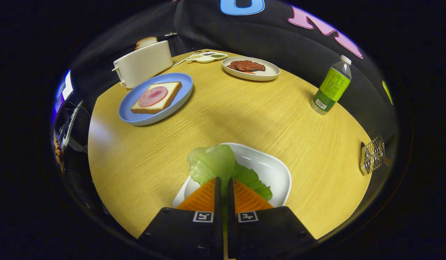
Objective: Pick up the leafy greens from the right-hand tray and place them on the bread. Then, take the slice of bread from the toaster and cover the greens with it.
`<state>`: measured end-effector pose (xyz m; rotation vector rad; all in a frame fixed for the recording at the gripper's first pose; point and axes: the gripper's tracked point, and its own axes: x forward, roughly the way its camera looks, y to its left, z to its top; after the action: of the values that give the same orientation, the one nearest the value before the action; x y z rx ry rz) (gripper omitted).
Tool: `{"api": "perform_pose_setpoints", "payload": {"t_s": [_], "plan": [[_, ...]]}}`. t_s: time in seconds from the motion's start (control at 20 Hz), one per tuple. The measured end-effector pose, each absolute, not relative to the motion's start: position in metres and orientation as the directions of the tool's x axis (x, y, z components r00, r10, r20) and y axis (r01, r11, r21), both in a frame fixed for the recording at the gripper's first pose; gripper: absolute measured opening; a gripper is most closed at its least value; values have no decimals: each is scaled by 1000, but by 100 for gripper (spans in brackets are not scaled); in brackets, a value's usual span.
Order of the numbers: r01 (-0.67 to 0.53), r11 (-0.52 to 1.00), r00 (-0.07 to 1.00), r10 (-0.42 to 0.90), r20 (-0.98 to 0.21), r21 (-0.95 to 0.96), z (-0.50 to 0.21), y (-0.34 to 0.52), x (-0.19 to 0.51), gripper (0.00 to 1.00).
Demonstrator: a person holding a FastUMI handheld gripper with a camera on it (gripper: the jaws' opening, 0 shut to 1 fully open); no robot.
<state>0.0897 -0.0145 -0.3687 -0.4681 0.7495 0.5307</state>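
My gripper [223, 180] is shut on the leafy greens [217, 164], both orange fingers [204, 196] pressing a pale green leaf that sticks up ahead of the tips. The leaf hangs over the white tray [277, 173] just beneath the fingers. Far beyond, to the left, a blue plate [183, 85] holds a slice of bread [172, 94] topped with a pink round of ham [152, 96]. Behind that plate stands a white toaster [143, 65] with a bread slice [146, 42] poking out of its slot.
A white plate [269, 74] with a brown meat patty [246, 66] sits at the far side of the wooden table [244, 112]. A small condiment dish [207, 57] lies beside it. A green-labelled bottle [331, 88] stands to the right, a wire rack [372, 155] at the right edge.
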Motion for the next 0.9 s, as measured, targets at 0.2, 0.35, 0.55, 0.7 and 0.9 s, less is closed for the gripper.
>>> {"api": "perform_pose_setpoints", "payload": {"t_s": [0.2, 0.35, 0.55, 0.7, 0.9], "plan": [[-606, 774, 595, 287, -751, -184, -368, -12, 82, 6], [-589, 789, 617, 298, -728, -176, -348, -8, 74, 6], [-556, 815, 653, 305, -693, -166, -309, 1, 63, 6], [-546, 821, 678, 320, -661, -163, -276, 21, 56, 6], [-554, 820, 693, 359, -625, -143, -240, 71, 55, 6]]}}
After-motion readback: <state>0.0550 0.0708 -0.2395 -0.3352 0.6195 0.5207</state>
